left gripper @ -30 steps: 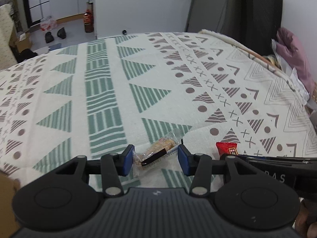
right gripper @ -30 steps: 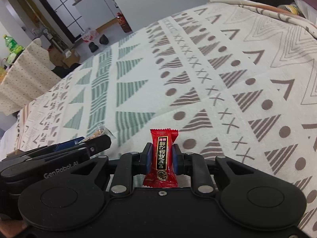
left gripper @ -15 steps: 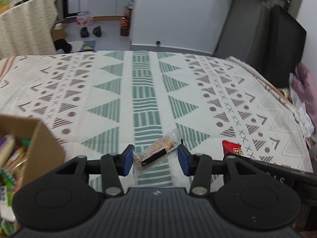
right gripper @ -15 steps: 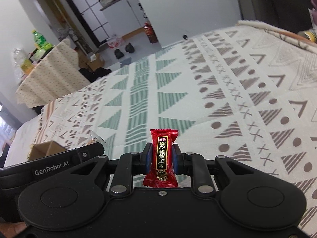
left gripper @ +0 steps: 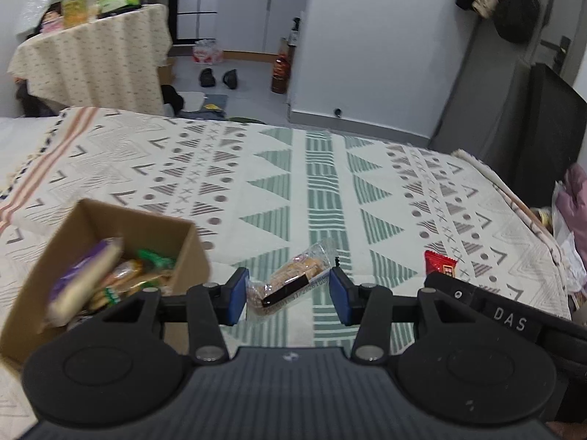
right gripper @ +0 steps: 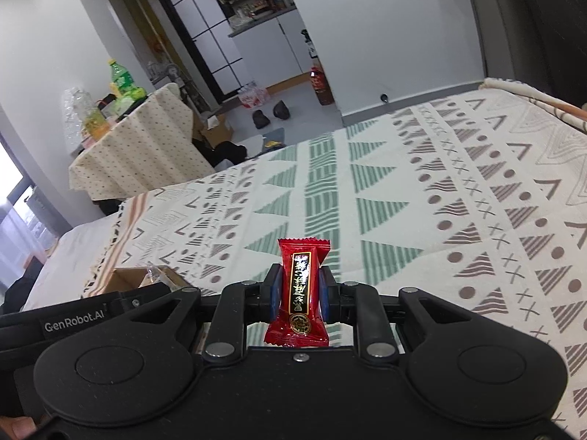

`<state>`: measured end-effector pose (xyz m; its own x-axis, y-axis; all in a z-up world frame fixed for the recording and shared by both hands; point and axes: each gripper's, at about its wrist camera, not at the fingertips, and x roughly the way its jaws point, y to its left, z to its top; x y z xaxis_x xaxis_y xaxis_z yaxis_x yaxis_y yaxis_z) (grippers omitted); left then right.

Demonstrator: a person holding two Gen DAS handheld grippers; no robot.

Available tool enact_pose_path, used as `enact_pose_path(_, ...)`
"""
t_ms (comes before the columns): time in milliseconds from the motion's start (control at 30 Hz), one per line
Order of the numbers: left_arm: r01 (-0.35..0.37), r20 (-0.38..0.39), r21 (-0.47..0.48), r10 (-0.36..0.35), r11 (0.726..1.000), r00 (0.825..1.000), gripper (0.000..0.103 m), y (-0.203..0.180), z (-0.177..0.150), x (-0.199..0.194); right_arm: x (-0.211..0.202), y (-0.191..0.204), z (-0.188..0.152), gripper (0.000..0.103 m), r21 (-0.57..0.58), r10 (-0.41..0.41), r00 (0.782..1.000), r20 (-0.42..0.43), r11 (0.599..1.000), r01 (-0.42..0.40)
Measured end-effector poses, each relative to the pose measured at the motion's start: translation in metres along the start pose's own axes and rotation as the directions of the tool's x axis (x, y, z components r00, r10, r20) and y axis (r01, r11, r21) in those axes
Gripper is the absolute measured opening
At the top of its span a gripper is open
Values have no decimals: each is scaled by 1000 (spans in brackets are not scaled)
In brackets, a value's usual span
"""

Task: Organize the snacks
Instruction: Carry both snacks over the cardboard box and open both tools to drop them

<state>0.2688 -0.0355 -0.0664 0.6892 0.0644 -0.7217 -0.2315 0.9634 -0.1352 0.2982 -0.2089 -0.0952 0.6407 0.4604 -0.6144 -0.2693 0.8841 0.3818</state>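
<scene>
A clear-wrapped biscuit bar [left gripper: 293, 278] hangs between the blue pads of my left gripper [left gripper: 288, 295], which is shut on it above the patterned blanket. Down to the left stands an open cardboard box [left gripper: 190, 245] holding several wrapped snacks [left gripper: 110, 275]. My right gripper [right gripper: 298, 293] is shut on a red candy packet [right gripper: 301, 286], held upright. In the left wrist view that red packet [left gripper: 439, 264] shows at the right, above the right gripper's black housing [left gripper: 506, 315]. The right wrist view shows a corner of the box [right gripper: 124, 277] at lower left, behind the left gripper's housing.
The patterned blanket [left gripper: 330, 183] covers a bed. Beyond its far edge are a cloth-covered table [left gripper: 95, 47] with bottles, shoes [left gripper: 218, 77] on the floor and a white wall. A dark cabinet [left gripper: 543, 128] and pink cloth [left gripper: 572, 201] lie to the right.
Both grippers rose and swung left with their snacks still held. The cardboard box came into the left wrist view, and more of the room beyond the bed shows.
</scene>
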Motion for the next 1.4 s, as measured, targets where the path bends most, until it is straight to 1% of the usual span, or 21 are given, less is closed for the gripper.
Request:
enact_pose_path(200,-38,22,-54,40,998,999,47,24,1,-19,-1,25,-7,21,-21,34,999,-3,999,-34)
enact_pose_path(267,-49,28,-78,51,996,998,47,34,1,-26,-1,34,-9,21,-9,69,998,-6,998,-69)
enact_pose_path(400,-71,43,-121,77,990,996,47,53,2,-40,-4,54,-10,21,-17,103,995,11,995,-103)
enact_pose_path(567,-105,46,-173,114,979,992,47,80,5,-55,-4,75,-13,21,-25,143,990,14,989,-142)
enact_pose_path(767,-133,18,-236,142,963,990,47,110,3,-59,4,103,-21,21,-62,173,985,-2,983,-172)
enact_pose_path(967,-124,-17,-303,124,945,992,47,138,-4,-55,17,123,-35,21,-91,179,983,-48,979,-182)
enact_pose_path(1067,-120,-33,-325,115,938,993,47,147,-9,-52,20,134,-40,21,-92,200,977,-72,974,-206)
enact_pose_path(1167,-155,-67,-333,140,930,988,48,155,-12,-45,22,143,-43,21,-100,212,974,-81,970,-220)
enact_pose_path(1233,-159,-100,-363,131,918,986,50,163,-13,-42,24,148,-44,21,-97,234,967,-99,965,-243)
enact_pose_path(1300,-149,-104,-388,117,910,988,53,169,-13,-44,26,153,-45,21,-101,227,966,-120,966,-240)
enact_pose_path(1400,-146,-101,-398,115,906,988,64,173,-12,-50,27,157,-46,21,-95,225,963,-145,966,-240)
